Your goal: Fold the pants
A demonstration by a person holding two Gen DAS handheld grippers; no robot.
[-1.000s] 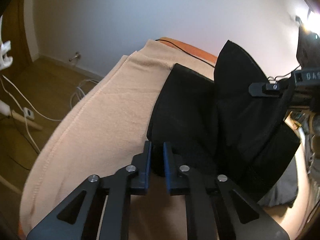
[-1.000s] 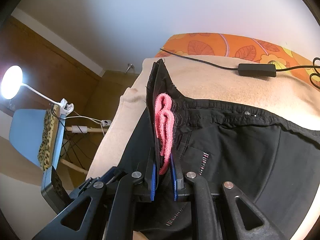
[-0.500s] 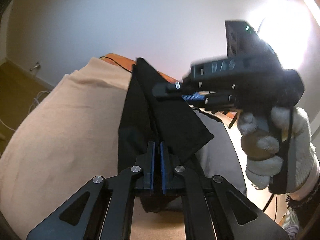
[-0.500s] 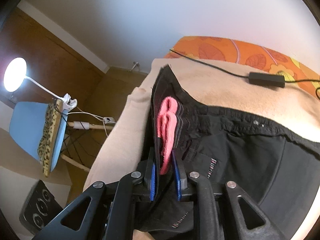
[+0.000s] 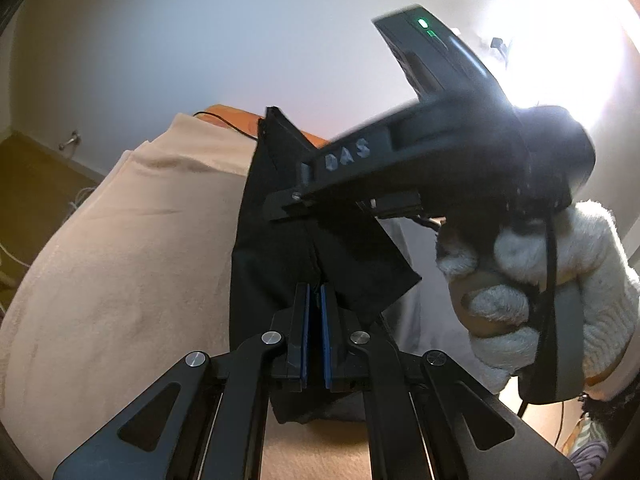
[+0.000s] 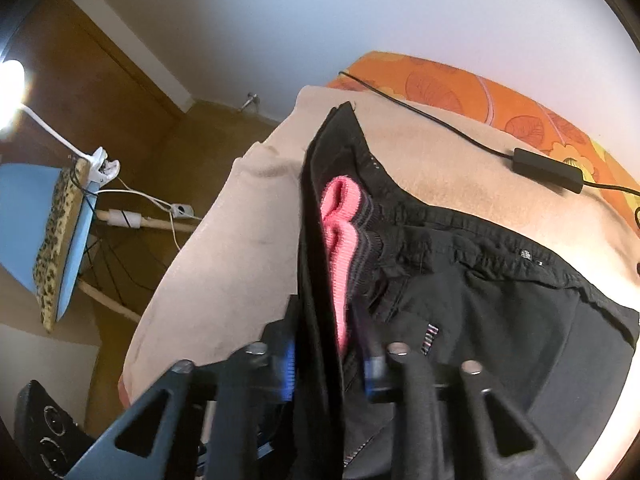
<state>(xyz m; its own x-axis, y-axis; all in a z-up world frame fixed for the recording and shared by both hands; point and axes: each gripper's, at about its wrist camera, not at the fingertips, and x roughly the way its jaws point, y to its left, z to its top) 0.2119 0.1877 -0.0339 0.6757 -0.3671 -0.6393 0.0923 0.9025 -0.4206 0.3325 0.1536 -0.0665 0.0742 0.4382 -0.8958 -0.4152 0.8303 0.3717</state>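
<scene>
Both grippers pinched the pants (image 6: 500, 292) above the blanket (image 5: 132, 248): left gripper (image 5: 315, 332) at a leg, right gripper (image 6: 328, 364) at the waistband (pink lining showing). Best move, I judged: keep edges aligned, lower together.

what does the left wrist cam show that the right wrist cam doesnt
Only the left wrist view shows the right gripper from outside and the white-gloved hand holding it. Only the right wrist view shows the pink lining, black adapter, lamp and blue chair. Both show the black pants clamped over the beige blanket.
</scene>
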